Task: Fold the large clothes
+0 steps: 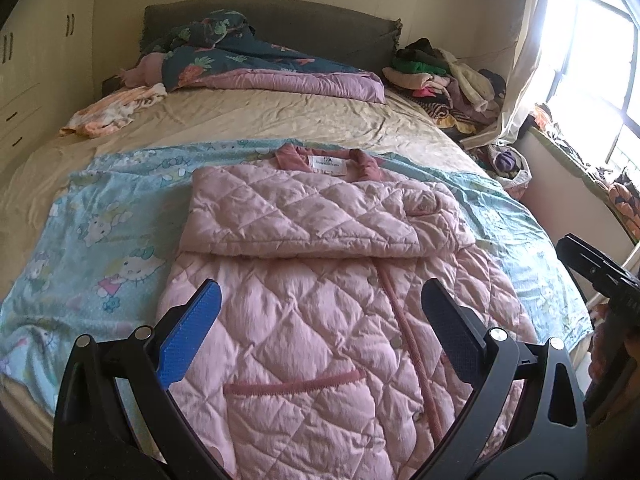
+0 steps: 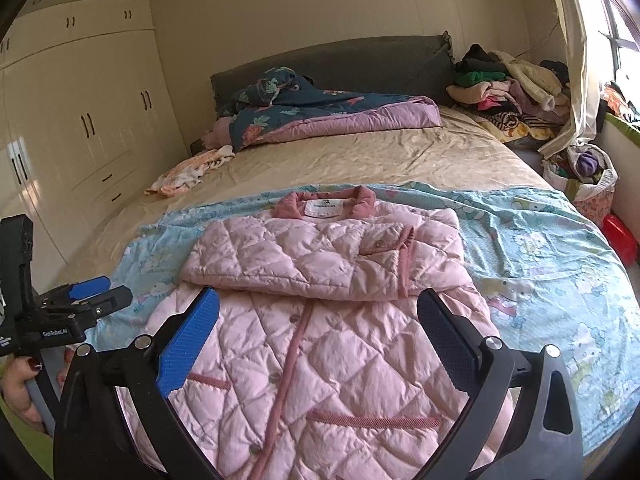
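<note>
We see the pink quilted jacket (image 1: 320, 320) lying lengthwise on the bed (image 1: 280, 116), collar toward the headboard (image 1: 280, 24), sleeves folded across the chest, atop a blue cartoon sheet (image 1: 100, 232). Left gripper (image 1: 320, 328) and right gripper (image 2: 318, 332) hover above it, jaws spread wide, empty.

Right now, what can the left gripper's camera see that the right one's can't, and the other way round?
Only the left view shows the right gripper side-on at its edge. Only the right view shows the left gripper, the hand holding it, and a red bin by the bed. Both show the pink quilted jacket, sleeves folded across its chest, lying on the blue cartoon sheet, and the clothes pile beside the headboard.
</note>
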Demonstrator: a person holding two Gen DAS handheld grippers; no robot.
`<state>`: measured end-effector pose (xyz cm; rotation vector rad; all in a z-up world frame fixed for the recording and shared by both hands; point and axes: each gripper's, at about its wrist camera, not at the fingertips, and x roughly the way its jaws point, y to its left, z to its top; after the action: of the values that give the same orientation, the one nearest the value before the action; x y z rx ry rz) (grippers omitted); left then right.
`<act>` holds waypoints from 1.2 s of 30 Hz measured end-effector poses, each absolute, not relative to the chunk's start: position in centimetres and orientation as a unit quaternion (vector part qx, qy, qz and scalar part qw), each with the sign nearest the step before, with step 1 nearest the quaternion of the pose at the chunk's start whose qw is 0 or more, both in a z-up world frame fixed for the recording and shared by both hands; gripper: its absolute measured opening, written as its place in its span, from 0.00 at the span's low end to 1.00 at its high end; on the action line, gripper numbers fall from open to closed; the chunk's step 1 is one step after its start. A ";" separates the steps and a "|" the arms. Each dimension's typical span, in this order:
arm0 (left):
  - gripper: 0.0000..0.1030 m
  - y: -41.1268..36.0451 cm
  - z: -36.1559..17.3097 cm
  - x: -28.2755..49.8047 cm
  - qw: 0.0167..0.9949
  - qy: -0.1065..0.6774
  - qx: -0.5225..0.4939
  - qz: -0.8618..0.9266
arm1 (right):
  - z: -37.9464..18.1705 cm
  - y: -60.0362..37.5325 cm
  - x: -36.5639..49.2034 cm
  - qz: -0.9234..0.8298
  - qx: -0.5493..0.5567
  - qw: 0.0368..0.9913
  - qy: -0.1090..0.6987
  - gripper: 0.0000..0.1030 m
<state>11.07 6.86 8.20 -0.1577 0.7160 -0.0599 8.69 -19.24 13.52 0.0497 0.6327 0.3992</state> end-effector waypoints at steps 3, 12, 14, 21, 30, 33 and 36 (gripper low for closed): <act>0.91 6.7 7.8 10.4 0.933 0.350 -0.077 -0.028 | 13.2 -19.7 8.1 0.192 0.025 0.931 0.309 0.96; 0.91 6.3 6.7 8.3 0.936 0.344 -0.074 -0.019 | 12.5 -20.7 6.5 0.187 0.021 0.934 0.303 0.96; 0.91 6.1 6.5 8.0 0.936 0.343 -0.072 -0.016 | 12.3 -21.0 6.2 0.186 0.020 0.934 0.304 0.96; 0.91 6.4 5.4 7.0 0.934 0.350 -0.069 -0.003 | 11.8 -22.2 5.5 0.175 0.018 0.936 0.306 0.96; 0.91 8.3 3.2 5.8 0.927 0.369 -0.073 0.020 | 10.1 -23.9 5.0 0.159 0.003 0.934 0.320 0.96; 0.91 9.1 2.3 5.5 0.923 0.377 -0.073 0.029 | 9.4 -24.9 5.2 0.151 0.004 0.933 0.326 0.96; 0.91 9.9 1.3 5.0 0.918 0.388 -0.070 0.038 | 8.6 -26.0 5.3 0.141 0.008 0.932 0.333 0.96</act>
<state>5.00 9.86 1.29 -0.1443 0.7981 0.0791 5.25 -26.03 8.63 0.0171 0.6824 0.2878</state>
